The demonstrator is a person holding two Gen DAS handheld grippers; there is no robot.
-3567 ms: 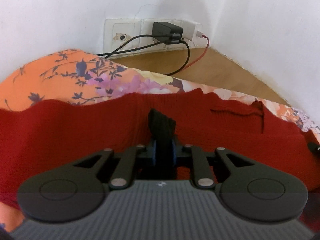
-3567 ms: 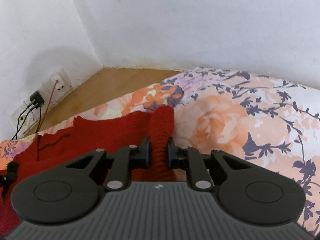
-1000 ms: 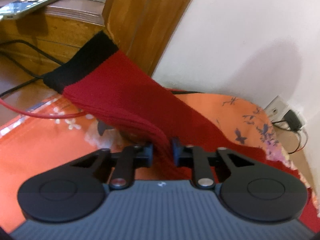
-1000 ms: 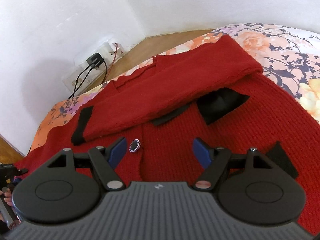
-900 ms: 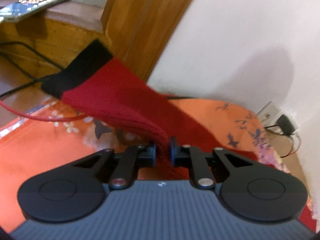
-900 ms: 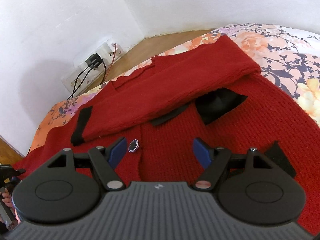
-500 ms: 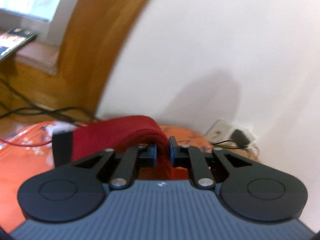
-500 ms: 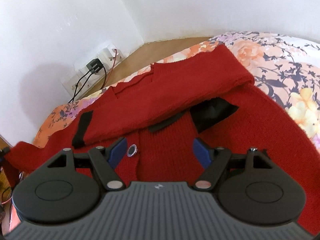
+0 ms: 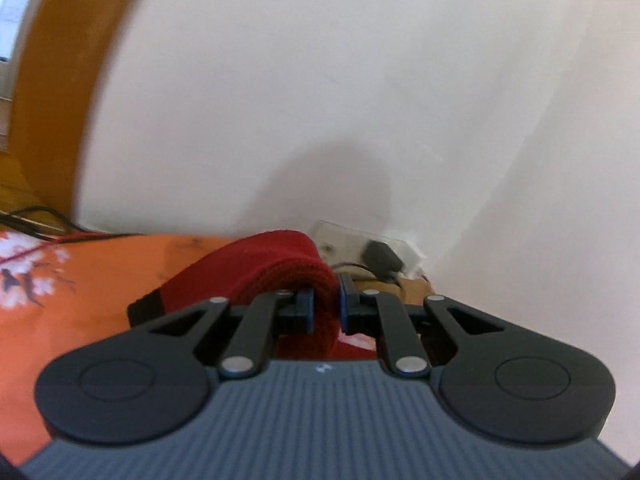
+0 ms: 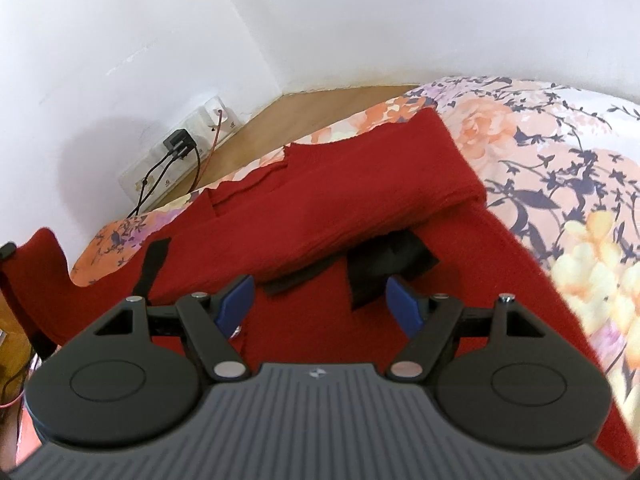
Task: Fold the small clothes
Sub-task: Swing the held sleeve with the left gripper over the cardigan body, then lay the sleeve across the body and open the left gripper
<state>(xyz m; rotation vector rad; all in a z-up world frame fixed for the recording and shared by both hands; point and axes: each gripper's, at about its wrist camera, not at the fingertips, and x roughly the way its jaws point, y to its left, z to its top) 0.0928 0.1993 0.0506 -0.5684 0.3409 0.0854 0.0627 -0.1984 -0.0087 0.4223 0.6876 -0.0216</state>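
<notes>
Left hand-held gripper (image 9: 324,307) is clenched on a bunched fold of the red sweater's sleeve (image 9: 280,268); the knit arches up over the left finger and drops away w/ a black cuff (image 9: 146,308) showing at the low left. Beyond it: orange floral bedsheet (image 9: 60,280), then the white wall w/ a socket plate and black charger (image 9: 380,258). View is blurred, so how deep the knit sits between the pads can't be told.

Right hand-held gripper (image 10: 318,300) is released, jaws wide apart, nothing between them, hovering just above the sweater body (image 10: 304,344). That sweater lies flat on the bed (image 10: 560,184), 1 sleeve (image 10: 360,200) already laid across the chest w/ its black cuff (image 10: 154,264) at the far left end. A black patch, maybe a pocket or lining (image 10: 388,268), peeks from under the folded sleeve. At the far left edge of this view the lifted sleeve (image 10: 40,280) rises off the bed.

Risks, as a guess:
- Knit is thick and springy; a shallow pinch could slip mid-swing and drop the sleeve short.
- Pulling the sleeve across w/o the right side pinning the body could drag the whole sweater and undo the 1st fold.
- Charger cables (image 10: 168,172) hang near the bed edge; a wide swing might snag them.
- The cuff could land twisted, leaving a lumpy fold.
</notes>
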